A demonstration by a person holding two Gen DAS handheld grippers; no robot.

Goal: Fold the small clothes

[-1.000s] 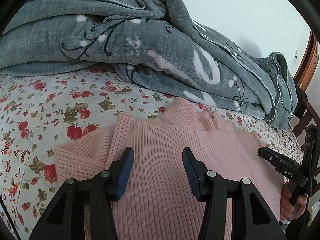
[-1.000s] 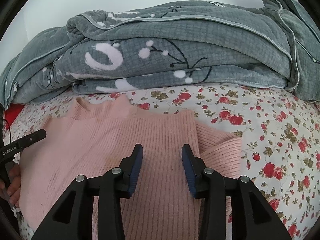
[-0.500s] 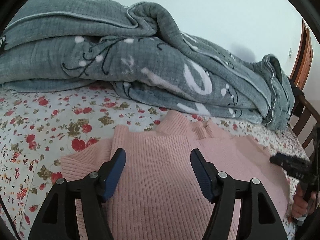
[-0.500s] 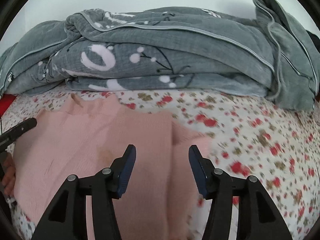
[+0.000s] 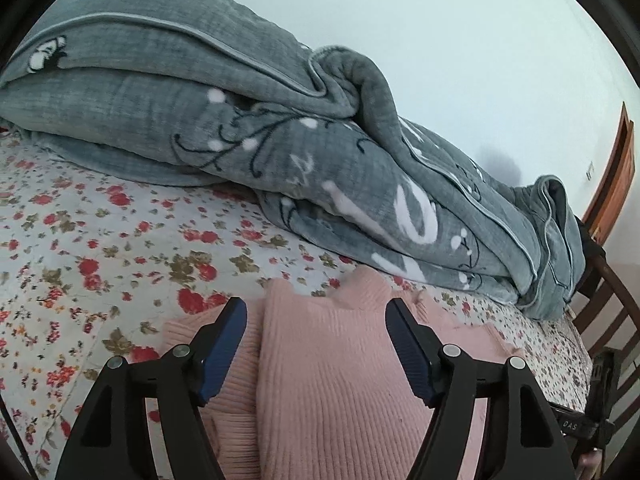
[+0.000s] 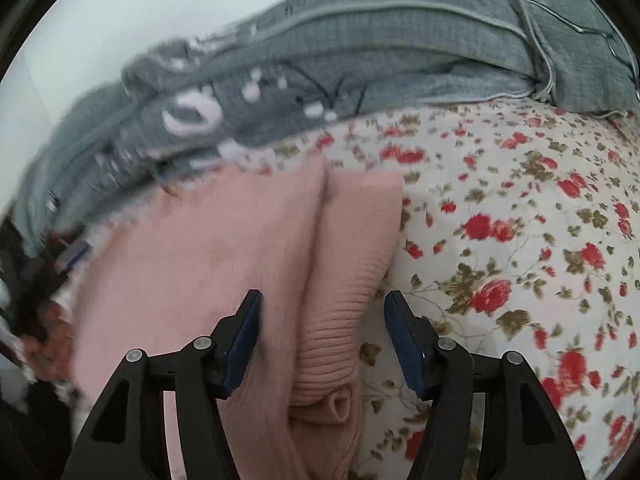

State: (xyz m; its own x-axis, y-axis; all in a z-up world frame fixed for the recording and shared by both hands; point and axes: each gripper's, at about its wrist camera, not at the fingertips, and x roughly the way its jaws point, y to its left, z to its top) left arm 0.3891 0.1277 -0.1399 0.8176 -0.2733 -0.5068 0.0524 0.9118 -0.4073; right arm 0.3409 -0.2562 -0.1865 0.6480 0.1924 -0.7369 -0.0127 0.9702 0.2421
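A pink ribbed sweater (image 5: pixel 332 376) lies flat on the floral bedsheet, collar toward the blanket, with a sleeve folded along its left side (image 5: pixel 224 364). My left gripper (image 5: pixel 316 344) is open and empty, hovering over the sweater's upper left part. In the right wrist view the sweater (image 6: pixel 208 272) shows with its right sleeve (image 6: pixel 352 264) folded along the body, cuff near the camera. My right gripper (image 6: pixel 322 328) is open and empty, straddling that sleeve from above. The right wrist view is motion-blurred.
A bulky grey blanket (image 5: pixel 240 120) is piled along the far side of the bed, also in the right wrist view (image 6: pixel 360 64). The floral sheet (image 6: pixel 520 240) spreads to the right. A wooden chair (image 5: pixel 612 300) stands at the bed's right edge.
Both grippers opened wider and pulled back toward the near edge. The left view tilted up and left; the right gripper swung right, over the folded sleeve.
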